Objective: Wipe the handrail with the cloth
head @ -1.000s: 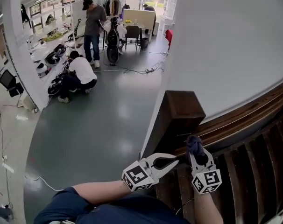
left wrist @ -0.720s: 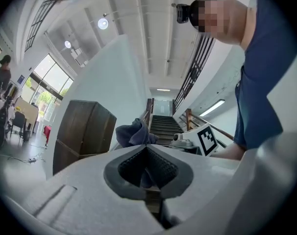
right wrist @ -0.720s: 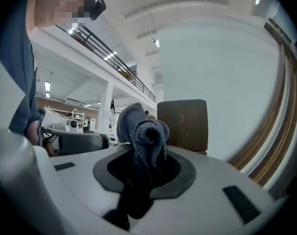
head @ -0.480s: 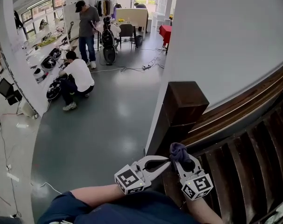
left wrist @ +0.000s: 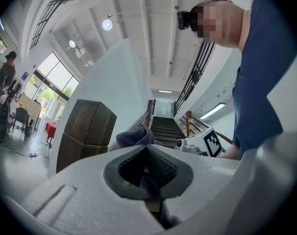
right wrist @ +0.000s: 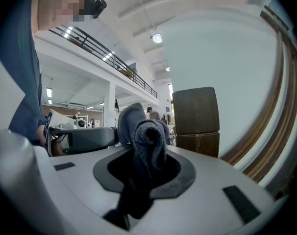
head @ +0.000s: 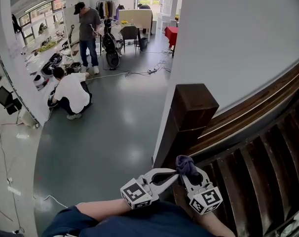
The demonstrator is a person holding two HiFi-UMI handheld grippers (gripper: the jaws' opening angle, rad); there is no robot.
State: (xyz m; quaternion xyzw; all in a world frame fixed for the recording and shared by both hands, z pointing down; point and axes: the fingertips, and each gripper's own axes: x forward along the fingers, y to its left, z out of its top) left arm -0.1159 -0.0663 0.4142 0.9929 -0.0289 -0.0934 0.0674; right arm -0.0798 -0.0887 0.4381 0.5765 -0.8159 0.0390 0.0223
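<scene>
1. The handrail (head: 258, 110) climbs from the newel post (head: 195, 107).
2. The right hand-held gripper (head: 190, 175) clamps the bunched cloth (head: 185, 163) beside the post base, presumably ready to wipe.
3. The left hand-held gripper (head: 173, 173) is closed, apparently pinching the cloth's tail to steady it.

PLACE: open workshop hall at a stair foot | EVIDENCE: left of the dark newel post (head: 191, 117) spreads grey floor (head: 105, 137) with loose cables (head: 139, 73); far left of the post, gear-laden benches (head: 41, 51); one person (head: 70, 93) crouches there, another (head: 88, 31) stands; handrail (head: 248, 113) climbs right of the post
</scene>
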